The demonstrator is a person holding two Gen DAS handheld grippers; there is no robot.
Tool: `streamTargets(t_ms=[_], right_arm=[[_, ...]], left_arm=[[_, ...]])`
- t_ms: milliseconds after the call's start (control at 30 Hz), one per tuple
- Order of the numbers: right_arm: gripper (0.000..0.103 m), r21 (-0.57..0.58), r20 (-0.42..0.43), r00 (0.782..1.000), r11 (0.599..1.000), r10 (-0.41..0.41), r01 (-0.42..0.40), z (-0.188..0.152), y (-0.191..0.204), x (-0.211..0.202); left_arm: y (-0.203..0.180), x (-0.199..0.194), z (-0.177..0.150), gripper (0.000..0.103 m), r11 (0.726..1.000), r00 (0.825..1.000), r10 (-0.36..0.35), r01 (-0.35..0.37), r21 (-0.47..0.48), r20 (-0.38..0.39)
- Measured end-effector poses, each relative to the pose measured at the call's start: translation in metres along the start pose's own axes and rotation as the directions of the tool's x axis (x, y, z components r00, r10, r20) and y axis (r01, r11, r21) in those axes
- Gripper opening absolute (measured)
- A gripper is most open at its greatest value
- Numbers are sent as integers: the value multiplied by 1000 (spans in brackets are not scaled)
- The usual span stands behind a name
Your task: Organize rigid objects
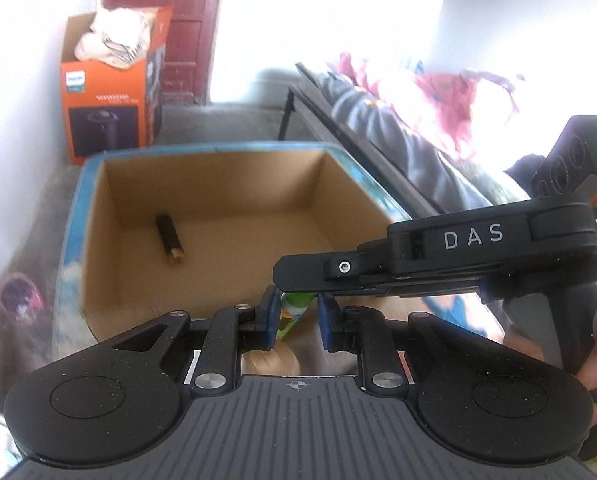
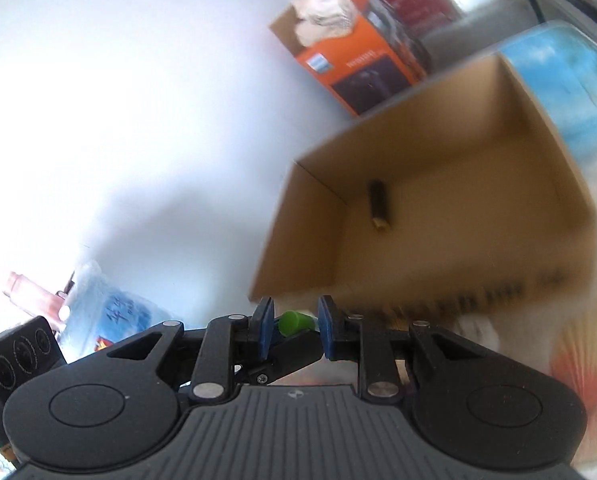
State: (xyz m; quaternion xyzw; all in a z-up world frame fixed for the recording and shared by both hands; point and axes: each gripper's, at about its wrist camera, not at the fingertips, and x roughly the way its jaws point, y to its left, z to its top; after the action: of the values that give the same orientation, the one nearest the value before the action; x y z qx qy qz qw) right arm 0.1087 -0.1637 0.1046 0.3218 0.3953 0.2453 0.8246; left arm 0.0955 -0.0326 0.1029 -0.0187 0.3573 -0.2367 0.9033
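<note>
The left claw (image 1: 297, 316) is clenched on a green-capped tube (image 1: 292, 312), its blue pads pressing the printed body just below the cap; the right claw (image 2: 294, 326) closes on the same tube at the cap (image 2: 294, 322), reaching across from 3 o'clock in the left view, so both hands share one load; the tube's long axis runs roughly along the left claw's pointing line, cap end forward; the open cardboard box (image 1: 98, 216) lies at 12 o'clock from the left claw and at about 1 o'clock from the right, mouth up, just past the fingertips; a dark stick (image 1: 169, 238) already lies on its floor toward 10 o'clock; both claws tilt downward toward the opening, the left seemingly nearer and squarer to it; the drop likely turns on clearing the near wall
</note>
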Motion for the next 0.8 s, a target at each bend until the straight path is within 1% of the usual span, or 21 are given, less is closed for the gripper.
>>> streamTargets(t_ms=[33,133,200,267,367,567,633,667,733,767,800], right_arm=[[26,-17,1,1000,1000,5,-5,17,4,9],[26,4,-18,1000,1000,22,-22,41,4,25],[26,29,-33,999,999,36,-35,54,1,36],[26,54,-44,998,997,53,-51,61,0,45],[26,27,-32,997,997,70,-69,55,2,43],[26,51,-32,997,996,72,-71,51,-6,39],[26,66,-16,997,995,73,-72,45,-15,24],[26,66,-16,997,995,73,-72,45,-15,24],[26,74,3,997,995,73,-73,40,-23,9],[26,88,15,997,994,71,-72,31,-31,-5],[26,88,15,997,994,71,-72,31,-31,-5]], left_arm=[[4,3,7,19,1000,1000,7,-7,-4,3],[16,14,23,19,999,1000,27,-27,-27,-4],[24,20,30,19,998,999,41,-41,-36,-5],[29,21,33,19,997,998,55,-55,-48,-8],[35,14,30,19,998,999,52,-51,-48,11],[36,16,24,19,996,997,78,-78,-37,6],[36,12,19,20,996,997,80,-79,-37,6],[38,8,14,20,996,997,79,-78,-39,5],[42,0,4,20,996,997,80,-79,-49,3],[44,-4,-1,20,995,997,80,-80,-56,0],[46,-7,-7,20,995,997,78,-78,-65,-7]])
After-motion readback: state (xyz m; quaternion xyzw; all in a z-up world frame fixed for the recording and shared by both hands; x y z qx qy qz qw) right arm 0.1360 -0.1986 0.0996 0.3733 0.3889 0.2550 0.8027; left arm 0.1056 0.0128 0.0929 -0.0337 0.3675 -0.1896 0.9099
